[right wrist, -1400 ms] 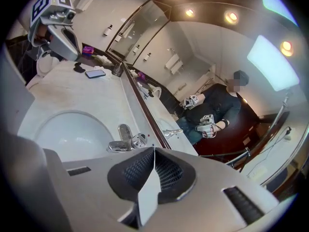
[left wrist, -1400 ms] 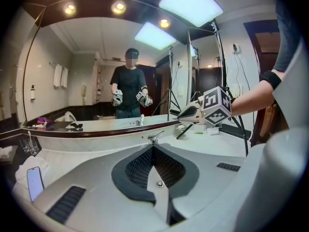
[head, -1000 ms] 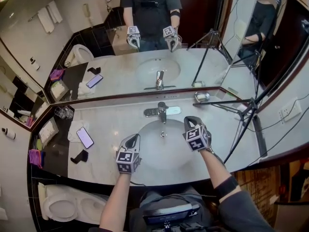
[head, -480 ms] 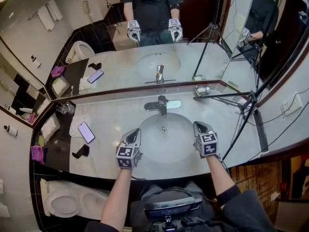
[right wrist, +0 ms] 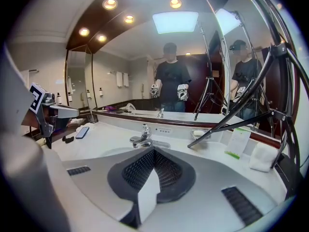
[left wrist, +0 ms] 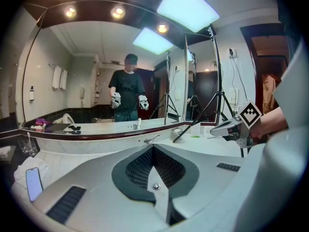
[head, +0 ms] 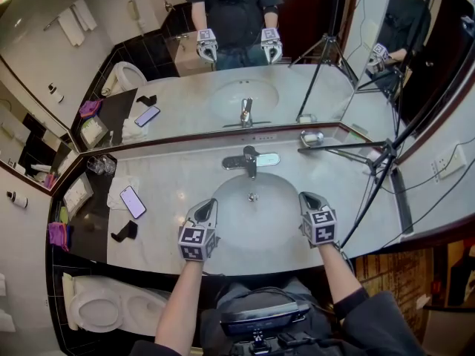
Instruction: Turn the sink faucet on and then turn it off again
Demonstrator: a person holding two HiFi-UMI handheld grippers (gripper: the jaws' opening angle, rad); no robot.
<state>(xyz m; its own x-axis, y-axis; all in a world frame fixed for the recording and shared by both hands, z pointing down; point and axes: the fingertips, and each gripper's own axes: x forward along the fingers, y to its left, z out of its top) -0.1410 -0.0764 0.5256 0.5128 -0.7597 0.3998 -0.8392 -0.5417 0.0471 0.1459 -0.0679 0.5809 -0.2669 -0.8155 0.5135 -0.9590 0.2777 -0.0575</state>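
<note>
Marble counter point(head: 178, 173) holds faucet point(head: 249, 162), phone point(head: 133, 202); tripod point(head: 341, 149) stands right; left tongs point(head: 211, 202), right tongs point(head: 305, 196) clenched, empty.

The faucet point(head: 250, 160) stood on the table point(head: 172, 188) just behind the sink basin point(head: 254, 222). A phone point(head: 133, 202) lay well left of the basin, a soap dish point(head: 311, 138) behind and right of it. The left tool point(head: 209, 204) hung at the basin's left rim, the right tool point(head: 308, 197) at its right rim.

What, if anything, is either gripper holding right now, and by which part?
Nothing is held. The left gripper and the right gripper both have their jaws shut and empty, one at each side of the sink, apart from the faucet.
</note>
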